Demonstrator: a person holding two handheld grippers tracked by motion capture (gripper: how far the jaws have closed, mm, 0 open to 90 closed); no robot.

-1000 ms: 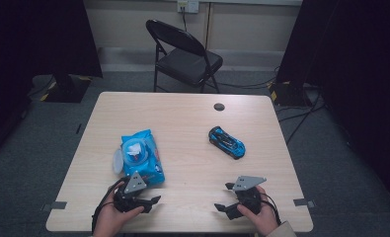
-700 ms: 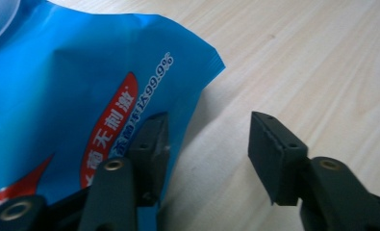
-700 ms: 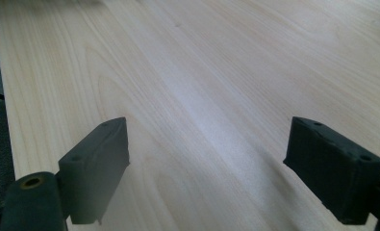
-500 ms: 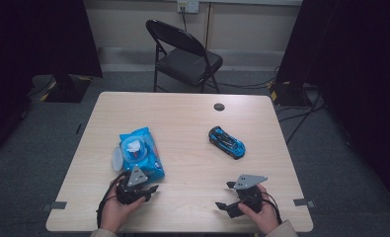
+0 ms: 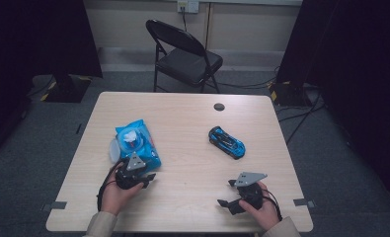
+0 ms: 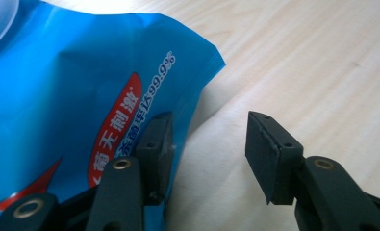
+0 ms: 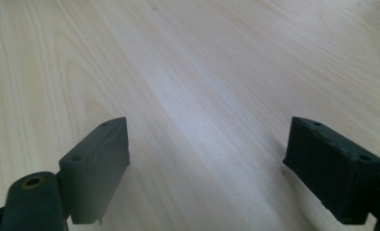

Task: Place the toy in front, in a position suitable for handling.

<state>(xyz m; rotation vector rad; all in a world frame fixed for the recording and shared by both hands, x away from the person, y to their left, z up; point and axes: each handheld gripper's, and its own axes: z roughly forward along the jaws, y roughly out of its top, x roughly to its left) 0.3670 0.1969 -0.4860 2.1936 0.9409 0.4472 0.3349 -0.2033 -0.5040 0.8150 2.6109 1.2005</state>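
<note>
We see 1 glossy, crinkled blue wipes pack (image 5: 133,143) near the surface's left edge and 1 blue toy car (image 5: 226,142) right of centre. Our left gripper (image 6: 209,144), jaws just narrowed yet gaping, has 1 pad against the pack's near corner; our right gripper (image 7: 223,163) stands wide open, empty, over pale woodgrain at the near edge.

Left gripper arrives at the wipes pack

The left gripper (image 5: 145,177) now sits at the near right corner of the blue wipes pack (image 5: 136,144), closer to it than one second ago. Its jaws have just been closing and now stand narrower. One pad (image 6: 159,144) lies against the pack's corner edge, the other stands beside the pack over bare wood, with nothing clamped between them.
</note>
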